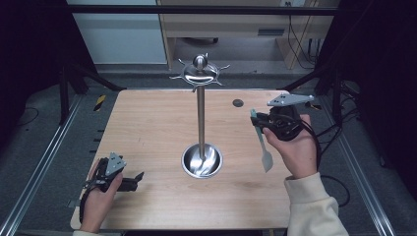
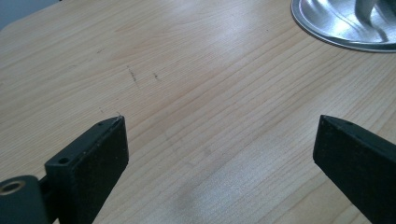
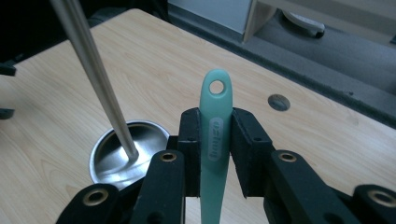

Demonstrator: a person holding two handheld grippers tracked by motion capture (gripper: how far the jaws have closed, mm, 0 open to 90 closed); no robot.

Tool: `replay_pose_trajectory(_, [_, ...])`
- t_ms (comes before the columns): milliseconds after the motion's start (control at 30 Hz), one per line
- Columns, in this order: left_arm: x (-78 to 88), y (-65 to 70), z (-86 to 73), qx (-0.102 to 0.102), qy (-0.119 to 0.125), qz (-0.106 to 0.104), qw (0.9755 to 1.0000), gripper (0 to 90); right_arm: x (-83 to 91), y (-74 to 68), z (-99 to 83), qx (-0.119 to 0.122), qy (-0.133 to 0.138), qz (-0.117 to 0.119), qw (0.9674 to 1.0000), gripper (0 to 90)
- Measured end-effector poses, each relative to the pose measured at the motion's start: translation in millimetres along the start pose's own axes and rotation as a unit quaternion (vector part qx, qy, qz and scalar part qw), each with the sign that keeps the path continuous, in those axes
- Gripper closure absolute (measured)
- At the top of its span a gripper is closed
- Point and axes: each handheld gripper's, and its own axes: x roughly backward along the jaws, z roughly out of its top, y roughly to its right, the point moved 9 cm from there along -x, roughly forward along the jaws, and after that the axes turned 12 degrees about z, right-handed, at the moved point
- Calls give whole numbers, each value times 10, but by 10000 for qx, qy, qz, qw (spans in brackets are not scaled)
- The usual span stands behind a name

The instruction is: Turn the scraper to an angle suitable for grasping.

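I have the right gripper [image 3: 215, 154] clamped on the green spatula [image 3: 215, 140], hanging hole uppermost. Left gripper [image 2: 219, 154] gapes empty. Probable step: hanging; next, lift toward the stand's hooks [image 1: 200, 73].

Left gripper [image 1: 139, 176] low at near left, jaws spread wide, gripped by left hand [image 1: 98, 196]. Right gripper [image 1: 255, 119] raised at far right, jaws clamped, held up by right hand [image 1: 295, 147], pale sleeve [image 1: 314, 206].
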Motion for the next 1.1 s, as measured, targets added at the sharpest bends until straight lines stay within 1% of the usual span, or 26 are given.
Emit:
replay_pose_trajectory(100, [4,-7,-3,27,5,26,10000,32,14,-61,69,98,111,61,9999,745])
replay_pose_trajectory(300, [10,-23,-10,52,-1,29,10000,32,-2,-158,160,135,312,209,9992,745])
replay_pose_trajectory(433, [8,-35,-23,105,-9,46,9999,32,-28,-217,195,173,433,303,9985,745])
replay_pose_trajectory(467, [13,-54,-48,157,-39,67,9998,33,-34,-230,205,158,459,328,9983,745])
replay_pose_trajectory(500, [13,-54,-48,157,-39,67,9998,33,-40,-237,218,192,489,357,9980,745])
replay_pose_trajectory(533, [26,-76,-65,235,-46,79,9997,33,-44,-245,236,173,554,361,9977,744])
replay_pose_trajectory(567, [31,-93,-75,262,-57,100,9996,33,-43,-248,244,169,590,368,9974,745])
replay_pose_trajectory(633, [32,-113,-81,320,-53,121,9994,33,-46,-250,255,197,582,384,9974,744])
replay_pose_trajectory(800, [45,-156,-104,425,-57,197,9989,33,35,-244,333,221,707,403,9964,745])
replay_pose_trajectory(833, [45,-156,-104,425,-57,197,9989,33,54,-242,362,222,744,403,9962,745])
replay_pose_trajectory(867, [47,-168,-121,466,-71,221,9986,33,69,-242,403,224,779,424,9958,745])
replay_pose_trajectory(933, [50,-186,-145,511,-108,247,9983,33,73,-244,477,294,836,426,9952,744])
replay_pose_trajectory(1100, [52,-217,-176,632,-134,286,9975,33,99,-257,696,355,1087,509,9921,744])
